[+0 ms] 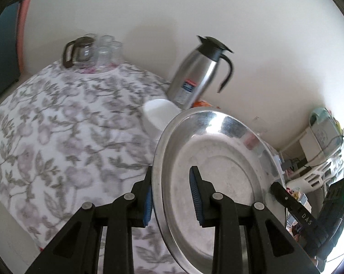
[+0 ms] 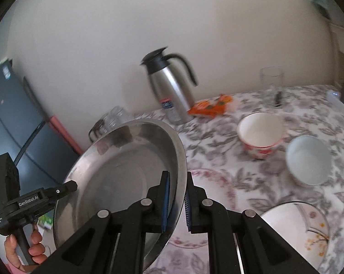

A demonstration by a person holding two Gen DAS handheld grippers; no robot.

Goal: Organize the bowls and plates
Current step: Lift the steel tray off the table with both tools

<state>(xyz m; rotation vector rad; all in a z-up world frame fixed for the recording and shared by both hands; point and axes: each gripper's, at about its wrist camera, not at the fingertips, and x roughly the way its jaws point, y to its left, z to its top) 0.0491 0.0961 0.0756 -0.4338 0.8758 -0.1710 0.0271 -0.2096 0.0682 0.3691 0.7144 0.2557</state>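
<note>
A large steel plate [image 1: 217, 159] is held tilted above the flowered table [image 1: 58, 125]. My left gripper [image 1: 172, 196] straddles its rim, with a gap at the inner finger [image 1: 196, 196]. My right gripper [image 2: 176, 202] is shut on the opposite rim of the steel plate [image 2: 126, 166]. A white bowl [image 1: 159, 111] stands behind the plate. In the right wrist view a red-flowered bowl [image 2: 261, 134], a plain white bowl [image 2: 308, 159], a pink-rimmed plate [image 2: 215, 182] and a blossom-painted plate [image 2: 304, 230] sit on the table.
A steel thermos jug [image 1: 194, 77] stands by the wall, also in the right wrist view [image 2: 172, 86]. A glass coffee pot [image 1: 79, 51] and glasses [image 1: 108, 50] sit at the far corner. An orange packet [image 2: 212, 107] and a tall glass [image 2: 271, 80] are near the wall.
</note>
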